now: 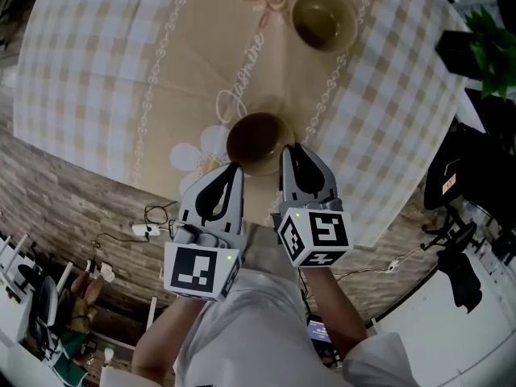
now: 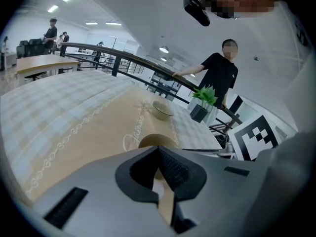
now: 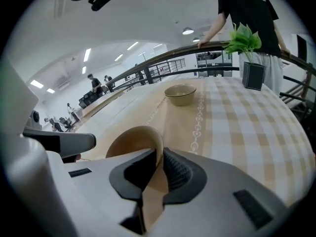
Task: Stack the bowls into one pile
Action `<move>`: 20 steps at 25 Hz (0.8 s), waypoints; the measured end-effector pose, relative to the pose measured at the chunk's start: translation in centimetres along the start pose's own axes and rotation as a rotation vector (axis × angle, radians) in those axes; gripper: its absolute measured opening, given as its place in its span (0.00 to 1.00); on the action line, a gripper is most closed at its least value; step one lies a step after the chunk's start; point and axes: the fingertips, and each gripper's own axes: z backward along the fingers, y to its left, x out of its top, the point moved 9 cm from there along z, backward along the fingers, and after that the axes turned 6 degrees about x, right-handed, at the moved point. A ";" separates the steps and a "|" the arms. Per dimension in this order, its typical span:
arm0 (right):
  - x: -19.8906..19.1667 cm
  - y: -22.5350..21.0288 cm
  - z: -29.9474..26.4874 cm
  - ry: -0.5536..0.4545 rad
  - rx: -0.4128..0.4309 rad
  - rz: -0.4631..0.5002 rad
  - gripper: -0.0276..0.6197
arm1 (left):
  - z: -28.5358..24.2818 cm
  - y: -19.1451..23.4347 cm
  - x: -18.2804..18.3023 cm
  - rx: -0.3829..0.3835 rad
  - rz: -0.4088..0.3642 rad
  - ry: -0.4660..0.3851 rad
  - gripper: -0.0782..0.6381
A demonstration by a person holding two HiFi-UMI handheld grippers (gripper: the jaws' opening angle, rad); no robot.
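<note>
Pinching the rim of the round brown bowl point(image 1: 256, 139) near the checked tablecloth's point(image 1: 81, 71) front edge, your right gripper point(image 1: 293, 150) grips something stiff, slick and probably breakable. Hold firm. Your left gripper point(image 1: 235, 168) is closed and empty. The beige bowl point(image 1: 322, 18) stands well apart.

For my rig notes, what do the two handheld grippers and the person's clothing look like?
Left gripper and right gripper: grey moulded shells, black ribbed pads, each with a white cube of black square markers and a small green light. The person wears a light top.
</note>
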 end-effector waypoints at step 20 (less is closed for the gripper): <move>3.6 -0.3 3.8 -0.149 0.040 -0.136 0.10 | 1.3 -1.4 3.0 -0.057 -0.035 -0.043 0.13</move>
